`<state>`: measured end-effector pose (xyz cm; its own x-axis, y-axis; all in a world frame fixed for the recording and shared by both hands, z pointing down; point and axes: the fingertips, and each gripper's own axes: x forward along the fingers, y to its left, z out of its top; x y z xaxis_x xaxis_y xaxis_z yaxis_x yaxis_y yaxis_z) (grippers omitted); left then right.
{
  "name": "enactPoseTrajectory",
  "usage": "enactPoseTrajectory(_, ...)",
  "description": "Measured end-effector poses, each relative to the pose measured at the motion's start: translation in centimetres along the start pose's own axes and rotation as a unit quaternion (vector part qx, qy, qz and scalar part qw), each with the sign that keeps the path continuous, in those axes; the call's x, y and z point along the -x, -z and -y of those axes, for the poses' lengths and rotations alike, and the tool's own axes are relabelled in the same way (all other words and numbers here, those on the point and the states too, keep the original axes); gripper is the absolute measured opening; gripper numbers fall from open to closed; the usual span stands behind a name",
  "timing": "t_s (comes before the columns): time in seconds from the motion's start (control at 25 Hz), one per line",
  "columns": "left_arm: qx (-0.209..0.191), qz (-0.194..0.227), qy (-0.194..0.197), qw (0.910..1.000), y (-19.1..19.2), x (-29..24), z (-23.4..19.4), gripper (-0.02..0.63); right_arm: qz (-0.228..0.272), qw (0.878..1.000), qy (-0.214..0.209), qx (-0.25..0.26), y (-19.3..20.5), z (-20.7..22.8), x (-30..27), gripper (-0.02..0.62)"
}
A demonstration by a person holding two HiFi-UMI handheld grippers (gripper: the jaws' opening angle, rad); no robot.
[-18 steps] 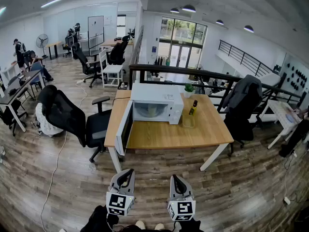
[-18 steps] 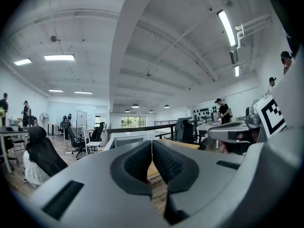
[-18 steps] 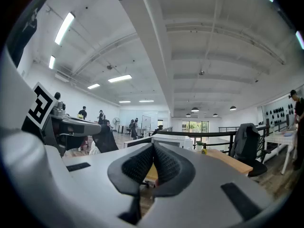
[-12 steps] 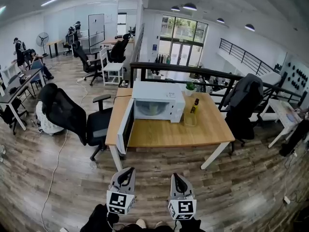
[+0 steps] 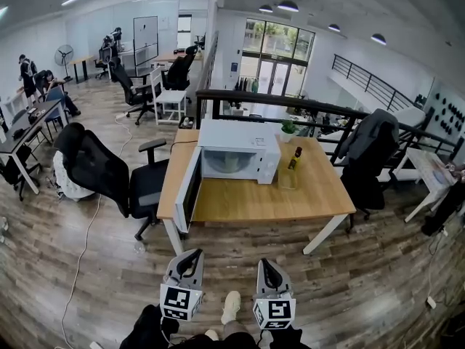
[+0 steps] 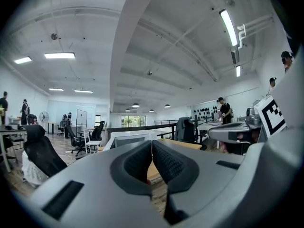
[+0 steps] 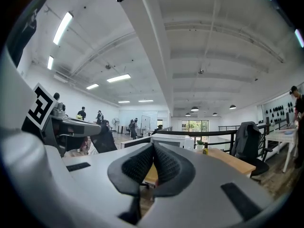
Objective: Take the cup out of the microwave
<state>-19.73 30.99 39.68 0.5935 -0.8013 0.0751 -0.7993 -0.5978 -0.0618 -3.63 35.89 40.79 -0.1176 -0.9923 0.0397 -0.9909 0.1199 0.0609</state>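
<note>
Microwave (image 5: 237, 153) (door open) sits beyond left gripper (image 5: 193, 257) and right gripper (image 5: 262, 267).

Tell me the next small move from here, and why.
Probably step closer to the table first. The microwave stands with its door already swung open, but the left gripper and right gripper are both well short of it, over the floor, jaws shut and empty. Open one on the way; the cup cannot be made out from here.

Wood-plank floor (image 5: 80, 267), wooden table (image 5: 254, 203), black office chair (image 5: 98, 173) beside it, black railing (image 5: 312, 109), tall windows (image 5: 277, 55), ceiling lights (image 5: 288, 7)
</note>
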Motion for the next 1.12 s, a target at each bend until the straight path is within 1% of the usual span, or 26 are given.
enactPoseTrajectory(0.24, -0.008, -0.005, -0.008, 0.9999, 0.2, -4.4, -1.9, 0.025, 0.0, 1.0, -0.009, -0.01, 0.6, 1.5, -5.1, 0.015)
enactPoseTrajectory(0.64, -0.006, -0.015, -0.016, 0.9997, -0.3, -16.4, -5.7, 0.025, -0.006, 1.0, -0.024, -0.019, 1.0, 6.8, -17.0, 0.016)
enactPoseTrajectory(1.12, -0.003, -0.031, -0.026, 0.9992, -0.3, -28.3, -8.7, 0.025, -0.021, 0.999, -0.037, -0.024, 1.6, 12.7, -27.9, 0.015)
